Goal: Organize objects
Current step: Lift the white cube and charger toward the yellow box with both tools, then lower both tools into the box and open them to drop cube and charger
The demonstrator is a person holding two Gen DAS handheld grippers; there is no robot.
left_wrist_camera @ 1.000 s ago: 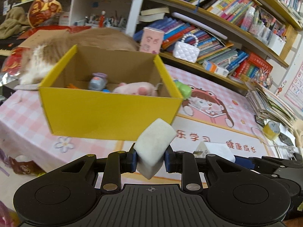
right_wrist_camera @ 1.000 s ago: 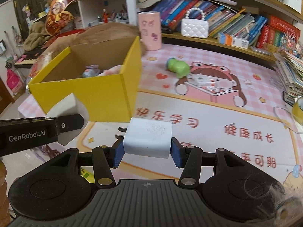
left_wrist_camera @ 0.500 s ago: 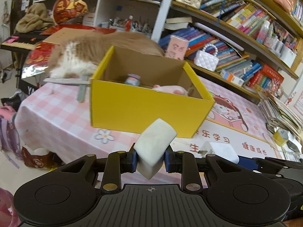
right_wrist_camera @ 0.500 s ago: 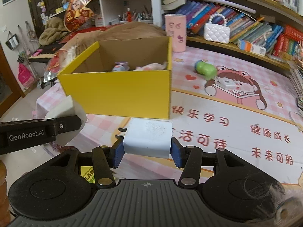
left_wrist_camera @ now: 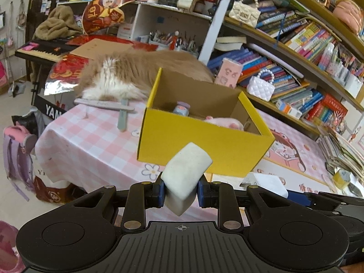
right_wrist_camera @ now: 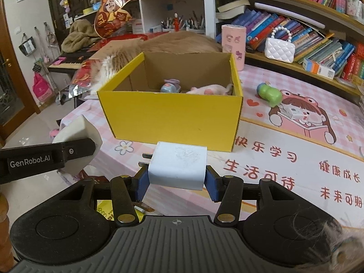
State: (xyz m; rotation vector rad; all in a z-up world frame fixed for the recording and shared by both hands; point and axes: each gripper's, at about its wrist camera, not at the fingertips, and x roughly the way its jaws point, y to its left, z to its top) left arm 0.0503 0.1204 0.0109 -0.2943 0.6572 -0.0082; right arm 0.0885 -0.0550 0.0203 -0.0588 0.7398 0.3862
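Observation:
My left gripper (left_wrist_camera: 179, 193) is shut on a white eraser block (left_wrist_camera: 185, 175), held in the air before the near wall of the yellow cardboard box (left_wrist_camera: 200, 147). My right gripper (right_wrist_camera: 176, 185) is shut on a white charger plug (right_wrist_camera: 178, 166), held in front of the same box (right_wrist_camera: 170, 118). The eraser (right_wrist_camera: 77, 136) and left gripper show at the left of the right wrist view. The box holds a small blue-grey toy (right_wrist_camera: 170, 87) and a pink plush (right_wrist_camera: 209, 89). The charger also shows in the left wrist view (left_wrist_camera: 265, 182).
A furry cat (left_wrist_camera: 127, 77) lies behind the box. A green toy (right_wrist_camera: 268, 94) and a small white card (right_wrist_camera: 295, 112) lie on the pink mat at right. A pink cup (right_wrist_camera: 234, 43) and white purse (right_wrist_camera: 279, 50) stand by the bookshelf. The table's edge drops off at left.
Both grippers have drawn back and left from the box, which now looks smaller and farther right. Each still holds its object.

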